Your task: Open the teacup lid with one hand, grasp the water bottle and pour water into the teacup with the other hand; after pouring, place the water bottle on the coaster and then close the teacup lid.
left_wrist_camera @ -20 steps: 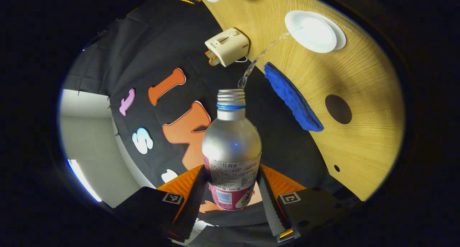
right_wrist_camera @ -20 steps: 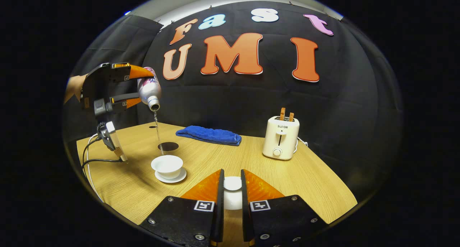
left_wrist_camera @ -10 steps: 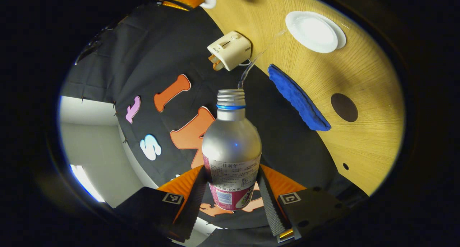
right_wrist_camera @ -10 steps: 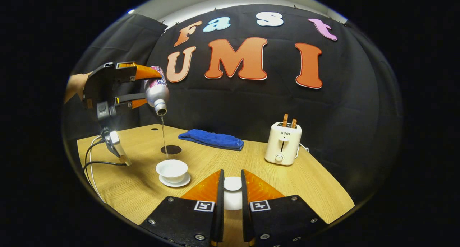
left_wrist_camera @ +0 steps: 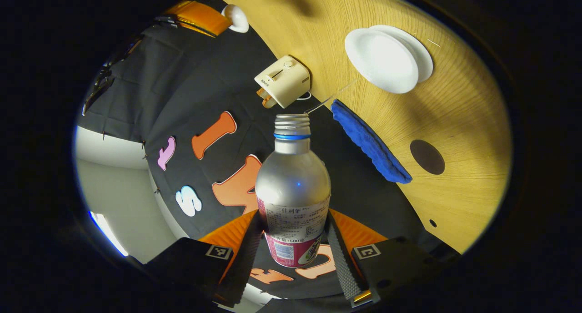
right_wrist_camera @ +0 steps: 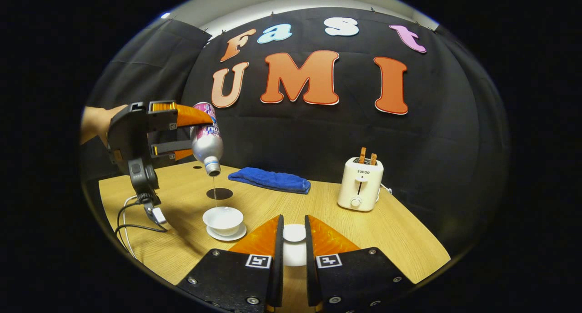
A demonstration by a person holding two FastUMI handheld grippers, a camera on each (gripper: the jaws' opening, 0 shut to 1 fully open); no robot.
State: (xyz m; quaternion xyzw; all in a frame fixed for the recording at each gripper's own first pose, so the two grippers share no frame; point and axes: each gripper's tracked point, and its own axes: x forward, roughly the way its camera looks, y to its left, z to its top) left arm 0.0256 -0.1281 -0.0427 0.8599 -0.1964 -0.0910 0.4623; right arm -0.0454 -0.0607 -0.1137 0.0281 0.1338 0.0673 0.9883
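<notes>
My left gripper (left_wrist_camera: pixel 293 254) is shut on a silver water bottle (left_wrist_camera: pixel 293 185) with a pink label, tilted mouth down. The right gripper view has that bottle (right_wrist_camera: pixel 207 142) above the white teacup (right_wrist_camera: pixel 223 218) on its saucer, with a thin stream of water falling into the cup. In the left gripper view the teacup (left_wrist_camera: pixel 382 58) lies at the upper right. My right gripper (right_wrist_camera: pixel 291 249) is shut on the white teacup lid (right_wrist_camera: pixel 294 233), held over the table's near side. A dark round coaster (right_wrist_camera: pixel 219 194) lies behind the cup.
A blue folded cloth (right_wrist_camera: pixel 270 179) lies at the back of the wooden table (right_wrist_camera: pixel 400 240). A cream toaster (right_wrist_camera: pixel 360 184) stands at the right. A cable (right_wrist_camera: pixel 132 222) trails from the left gripper over the table's left side. A person's hand (right_wrist_camera: pixel 97 122) holds the left gripper.
The left gripper and bottle have dropped lower and closer to the teacup. The stream of water has thinned. The right gripper still holds the lid in the same place.
</notes>
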